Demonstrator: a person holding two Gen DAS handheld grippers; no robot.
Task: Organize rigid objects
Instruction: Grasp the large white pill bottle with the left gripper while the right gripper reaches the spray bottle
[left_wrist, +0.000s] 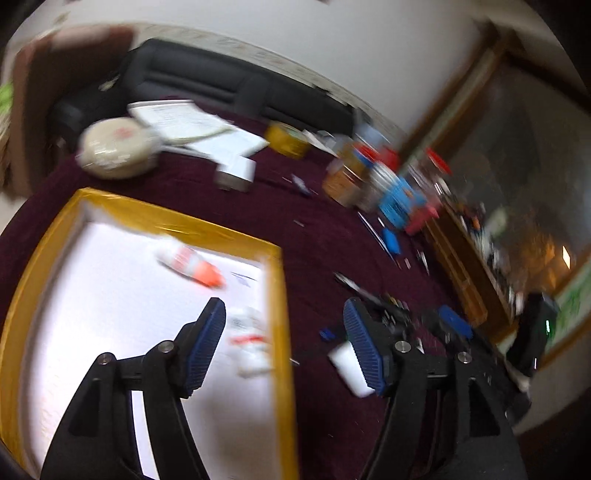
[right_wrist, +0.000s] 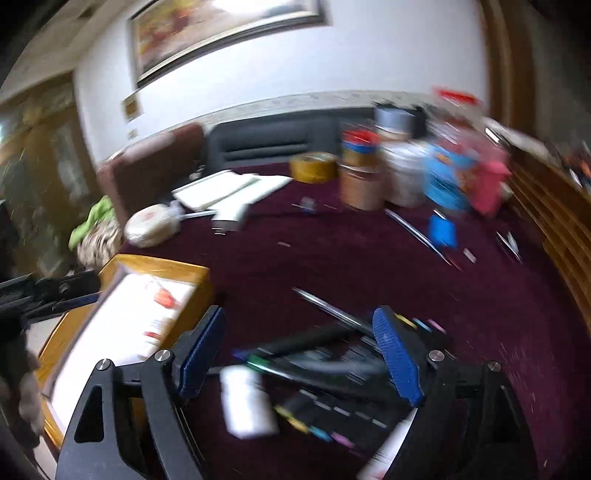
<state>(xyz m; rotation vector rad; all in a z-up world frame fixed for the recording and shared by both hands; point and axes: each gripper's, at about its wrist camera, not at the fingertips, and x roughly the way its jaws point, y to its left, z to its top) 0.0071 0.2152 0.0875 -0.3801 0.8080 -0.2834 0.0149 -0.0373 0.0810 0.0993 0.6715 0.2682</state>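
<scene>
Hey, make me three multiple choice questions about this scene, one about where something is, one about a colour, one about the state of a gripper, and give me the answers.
1. Where does the orange-capped tube lie?
A. inside the tray
B. on the cloth
C. on the chair

2. What colour is the tray's rim?
A. blue
B. yellow
C. white

3. How is the right gripper?
A. shut on a pen
B. shut, holding nothing
C. open

Answers:
1. A, it rests on the tray's white floor, within the rim.
2. B, a yellow border frames the white floor.
3. C, its blue pads stand wide apart over the pens, gripping nothing.
</scene>
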